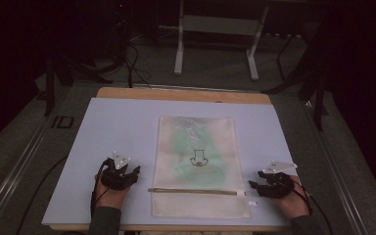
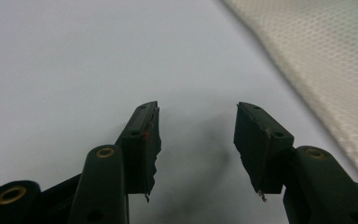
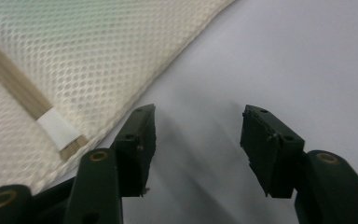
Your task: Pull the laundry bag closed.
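Observation:
A cream mesh zip bag (image 1: 196, 164) lies flat in the middle of the pale mat (image 1: 117, 122), with green contents and a small black drawing showing through. Its zipper (image 1: 196, 191) runs across near the front, with the white tab (image 1: 252, 202) at the right end. My left gripper (image 1: 138, 170) rests on the mat just left of the bag, open, nothing between its jaws; the bag's mesh edge (image 2: 326, 70) shows at its right. My right gripper (image 1: 255, 179) sits just right of the bag near the zipper end (image 3: 63, 133), open and empty.
The mat lies on a wooden board (image 1: 186, 94) on a grey table. Behind the table stands a white frame (image 1: 215, 39) on dark floor with cables. Bare mat stretches left and right of the bag.

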{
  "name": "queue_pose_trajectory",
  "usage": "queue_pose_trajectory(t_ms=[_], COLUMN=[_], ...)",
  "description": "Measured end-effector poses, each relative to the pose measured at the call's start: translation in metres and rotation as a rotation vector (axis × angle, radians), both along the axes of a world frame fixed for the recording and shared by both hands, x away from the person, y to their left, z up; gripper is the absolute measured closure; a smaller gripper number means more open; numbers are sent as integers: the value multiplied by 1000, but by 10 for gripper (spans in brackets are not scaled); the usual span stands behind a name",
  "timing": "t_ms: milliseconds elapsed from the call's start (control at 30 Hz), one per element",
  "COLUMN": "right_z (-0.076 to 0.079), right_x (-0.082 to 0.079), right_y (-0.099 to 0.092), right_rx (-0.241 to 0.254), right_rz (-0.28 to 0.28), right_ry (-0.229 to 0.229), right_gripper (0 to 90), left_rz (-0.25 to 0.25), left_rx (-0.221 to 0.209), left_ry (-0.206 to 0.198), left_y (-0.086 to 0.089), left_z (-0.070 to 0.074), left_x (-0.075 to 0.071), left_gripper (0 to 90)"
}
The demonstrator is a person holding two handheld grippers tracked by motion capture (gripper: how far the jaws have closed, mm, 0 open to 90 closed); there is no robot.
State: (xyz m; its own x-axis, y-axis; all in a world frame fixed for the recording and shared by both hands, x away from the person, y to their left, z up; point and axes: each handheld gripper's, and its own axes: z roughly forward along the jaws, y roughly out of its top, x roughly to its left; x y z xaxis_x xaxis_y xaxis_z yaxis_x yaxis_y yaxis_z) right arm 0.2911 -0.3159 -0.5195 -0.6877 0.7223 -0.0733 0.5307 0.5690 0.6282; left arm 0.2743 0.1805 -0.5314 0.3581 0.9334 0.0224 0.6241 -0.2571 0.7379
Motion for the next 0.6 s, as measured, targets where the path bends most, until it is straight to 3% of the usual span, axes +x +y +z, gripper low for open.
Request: queue_pose_trajectory(t_ms=[300,600], right_z=[4,7], right_x=[-6,-10], right_y=[6,10], right_rx=[-34,-48], right_rz=[66,98], right_ry=[27,44], right_gripper=[475,470], left_rz=[-31,-57], left_rx=[-14,-16], left_ry=[3,5], left_y=[0,-1], left_z=[1,2], left_x=[0,-1], left_gripper=[538,556])
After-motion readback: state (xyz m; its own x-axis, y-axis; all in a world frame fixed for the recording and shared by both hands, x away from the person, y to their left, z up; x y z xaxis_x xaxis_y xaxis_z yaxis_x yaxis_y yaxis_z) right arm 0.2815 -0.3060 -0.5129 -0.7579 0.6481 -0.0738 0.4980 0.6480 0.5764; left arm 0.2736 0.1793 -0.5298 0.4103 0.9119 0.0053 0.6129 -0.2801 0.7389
